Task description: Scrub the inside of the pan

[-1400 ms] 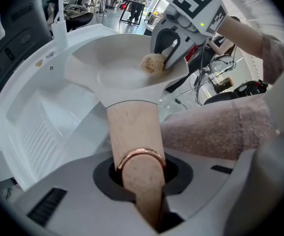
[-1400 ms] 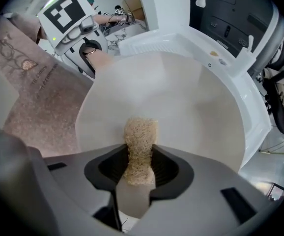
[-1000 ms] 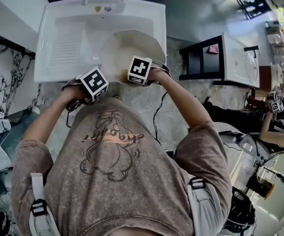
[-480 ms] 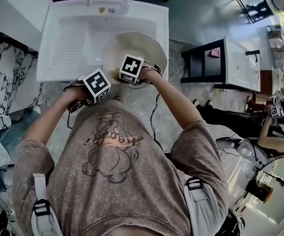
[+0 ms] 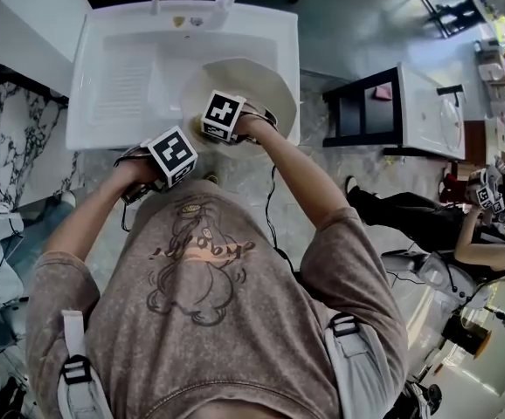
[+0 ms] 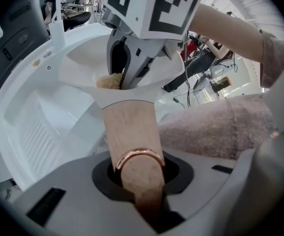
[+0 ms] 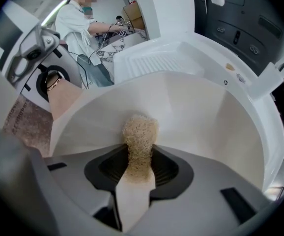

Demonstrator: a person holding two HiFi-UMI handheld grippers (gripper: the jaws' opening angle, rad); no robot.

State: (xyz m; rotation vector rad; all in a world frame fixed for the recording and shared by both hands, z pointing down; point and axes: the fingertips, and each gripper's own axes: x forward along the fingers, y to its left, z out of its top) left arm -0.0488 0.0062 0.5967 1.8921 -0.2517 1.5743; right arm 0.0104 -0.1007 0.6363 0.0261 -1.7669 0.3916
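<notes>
L gripper (image 6: 141, 191) clamped on wooden pan handle (image 6: 129, 127); R gripper (image 7: 137, 181) pinches fibrous scrubber (image 7: 140, 132) inside pan (image 7: 206, 117), over white sink (image 5: 121, 85).

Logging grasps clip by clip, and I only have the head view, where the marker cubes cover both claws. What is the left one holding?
Observer: The left claw is shut on the pan's wooden handle, at its copper ring.
Operator: And the right?
Observer: The right claw grips a tan fibrous scrubber.
Operator: Is it in the pan?
Observer: Yes, its tip sits inside the white pan.
</notes>
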